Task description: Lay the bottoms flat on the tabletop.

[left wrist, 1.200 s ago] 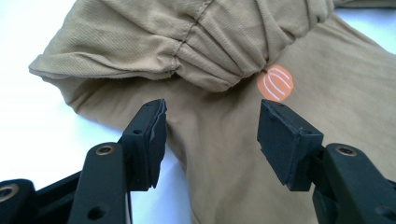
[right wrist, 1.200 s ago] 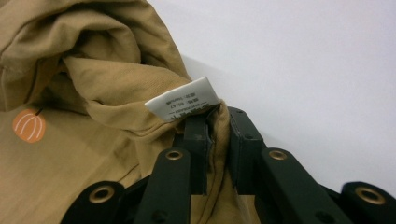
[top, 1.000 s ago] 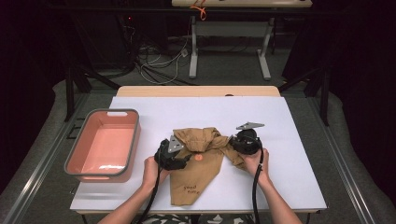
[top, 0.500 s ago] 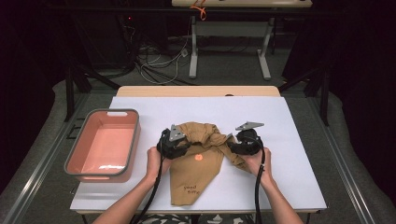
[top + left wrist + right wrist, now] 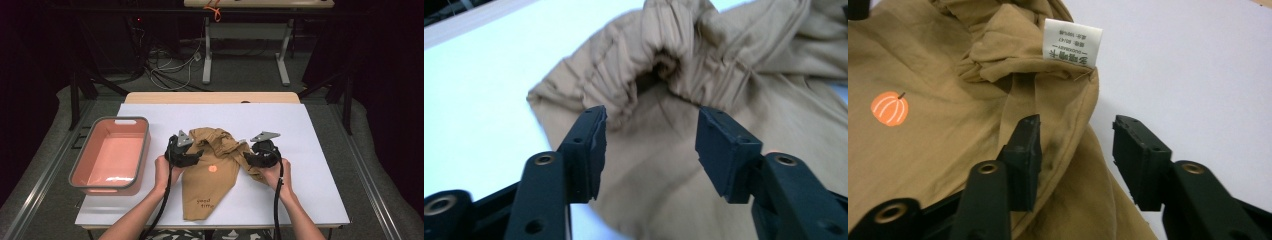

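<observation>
Since half a second ago both hands have spread slightly; my left gripper [image 5: 649,150] gapes before the garment's [image 5: 212,167] gathered cuff, my right gripper [image 5: 1075,155] gapes astride its labelled edge, neither gripping, so the next grasp is pending

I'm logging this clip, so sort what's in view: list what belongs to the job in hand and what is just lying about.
In the job:
- crumpled tan cloth garment with an orange pumpkin print
- left claw, open at its gathered waistband
- right claw, open at its edge

Lying about:
- pink plastic tub with a grey rim
- white sewn-in label
</observation>
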Demonstrator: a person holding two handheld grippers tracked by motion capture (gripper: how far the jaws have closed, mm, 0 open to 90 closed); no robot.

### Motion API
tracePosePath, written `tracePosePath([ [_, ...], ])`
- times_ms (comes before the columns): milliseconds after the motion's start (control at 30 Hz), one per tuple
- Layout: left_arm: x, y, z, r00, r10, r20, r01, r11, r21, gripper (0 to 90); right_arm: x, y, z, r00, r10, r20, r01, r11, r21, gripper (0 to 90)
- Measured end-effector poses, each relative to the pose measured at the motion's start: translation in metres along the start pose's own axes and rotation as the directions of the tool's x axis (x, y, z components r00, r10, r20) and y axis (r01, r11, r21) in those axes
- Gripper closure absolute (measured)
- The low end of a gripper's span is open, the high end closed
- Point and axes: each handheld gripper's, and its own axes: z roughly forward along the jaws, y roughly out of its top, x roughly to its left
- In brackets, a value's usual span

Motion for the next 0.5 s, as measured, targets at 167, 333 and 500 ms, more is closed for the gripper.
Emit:
tracePosePath([
  [167, -0.001, -0.016, -0.001, 0.9994, -0.018, 0.029, 0.015, 0.9975, 0.069, 41.3, 0.001, -0.003, 0.006, 0.9999, 0.006, -0.014, -0.006, 1.0, 0.017, 73.5],
  [333, -0.006, -0.026, 0.002, 0.9987, 0.017, 0.047, -0.023, 0.9923, 0.122, 47.0, 0.001, -0.005, 0.008, 0.9996, 0.015, -0.023, -0.014, 0.999, 0.042, 82.6],
  [500, -0.003, -0.03, 0.006, 0.9979, -0.01, 0.064, 0.004, 0.9952, 0.097, 62.0, 0.001, -0.009, 0.007, 0.9979, 0.042, -0.05, -0.04, 0.998, 0.047, 85.3],
])
